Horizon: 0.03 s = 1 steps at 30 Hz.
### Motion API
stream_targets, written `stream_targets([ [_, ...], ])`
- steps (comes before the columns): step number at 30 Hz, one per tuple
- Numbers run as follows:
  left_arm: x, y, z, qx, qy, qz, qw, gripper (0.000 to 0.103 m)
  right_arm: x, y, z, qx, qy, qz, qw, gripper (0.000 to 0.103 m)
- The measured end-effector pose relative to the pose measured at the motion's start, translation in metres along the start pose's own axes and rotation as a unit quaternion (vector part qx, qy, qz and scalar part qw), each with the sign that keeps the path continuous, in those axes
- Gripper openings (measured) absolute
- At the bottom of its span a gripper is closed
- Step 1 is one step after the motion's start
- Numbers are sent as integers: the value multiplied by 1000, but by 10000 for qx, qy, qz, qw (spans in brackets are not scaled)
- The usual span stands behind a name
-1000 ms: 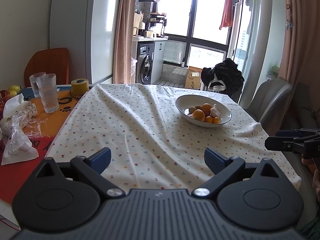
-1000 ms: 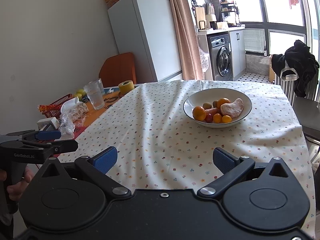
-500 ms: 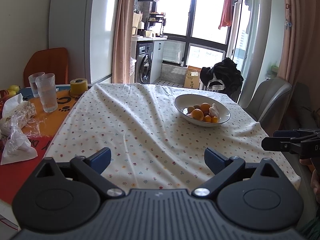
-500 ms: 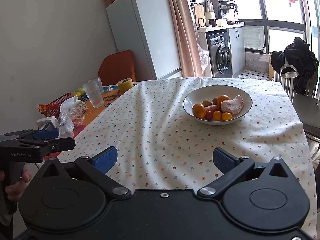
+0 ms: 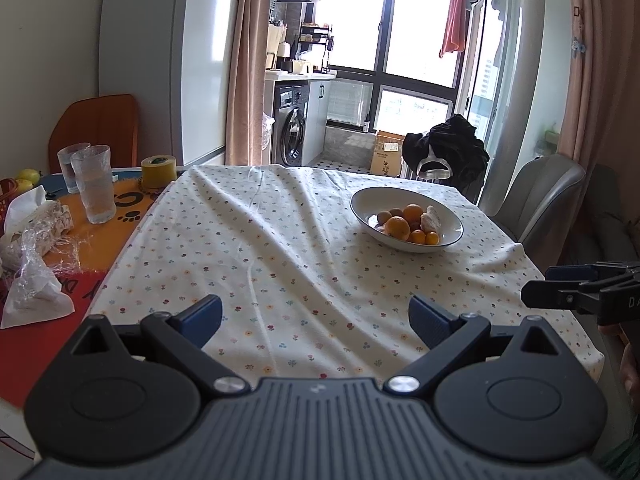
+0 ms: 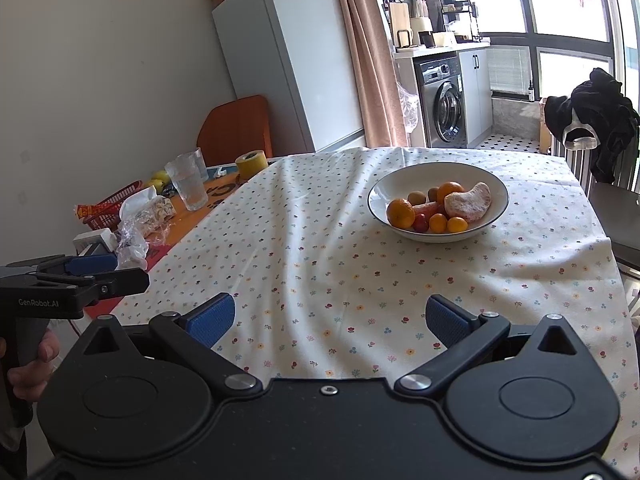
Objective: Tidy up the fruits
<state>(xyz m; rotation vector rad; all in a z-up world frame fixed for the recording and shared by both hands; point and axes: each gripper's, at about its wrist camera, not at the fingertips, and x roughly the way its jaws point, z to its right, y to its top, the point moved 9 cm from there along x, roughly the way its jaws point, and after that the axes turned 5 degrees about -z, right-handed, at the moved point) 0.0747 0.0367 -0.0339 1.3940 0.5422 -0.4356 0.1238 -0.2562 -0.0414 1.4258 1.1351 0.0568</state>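
Observation:
A white bowl [image 5: 451, 221] [image 6: 496, 190] stands on the flowered tablecloth at the far right. It holds several fruits: oranges [image 5: 397, 227] [image 6: 401, 213], small kumquats, kiwis and a peeled pomelo piece [image 6: 468, 202]. My left gripper [image 5: 316, 314] is open and empty above the near table edge. My right gripper [image 6: 330, 318] is open and empty, also near the front edge. Each gripper shows at the side of the other's view.
Two glasses [image 5: 94, 184], a yellow tape roll [image 5: 159, 168], plastic wrappers [image 5: 34, 236] and a red basket [image 6: 110, 210] with yellow fruit sit on the orange mat at left. A grey chair [image 5: 540, 196] stands at the right. The tablecloth [image 5: 260, 248] is wrinkled.
Both grippers have drawn back and risen slightly, so the bowl looks a little farther. Both stay open and empty.

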Motion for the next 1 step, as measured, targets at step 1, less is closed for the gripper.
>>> stream_targets([
  [1, 1, 0, 0, 10, -7, -14, 10000, 99, 0, 0, 0, 1, 6, 3, 10000, 103],
])
